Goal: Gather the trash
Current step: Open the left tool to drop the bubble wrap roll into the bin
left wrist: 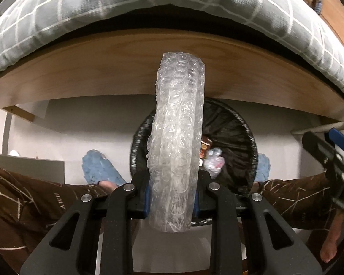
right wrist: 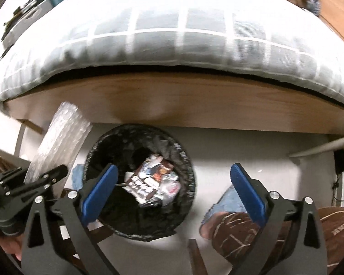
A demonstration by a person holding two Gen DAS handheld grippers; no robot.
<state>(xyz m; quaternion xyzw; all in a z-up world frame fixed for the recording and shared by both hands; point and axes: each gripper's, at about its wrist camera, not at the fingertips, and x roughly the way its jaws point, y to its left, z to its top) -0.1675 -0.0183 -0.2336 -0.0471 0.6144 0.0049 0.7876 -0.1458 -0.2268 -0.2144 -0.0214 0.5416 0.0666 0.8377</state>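
Your left hand-held gripper [left wrist: 172,197] is clamped on a roll of bubble wrap [left wrist: 178,137], which stands up from the jaws, above the near rim of the black-lined trash bin [left wrist: 245,137] on the floor. Only the left wrist view shows that grip head on. Your right hand-held gripper [right wrist: 174,190] stands wide with nothing between its blue pads [right wrist: 247,192]; its view looks straight into the bin, where a printed wrapper [right wrist: 149,181] lies among crumpled plastic, its writing too blurred to read. The bed [right wrist: 172,100] frame runs just behind.
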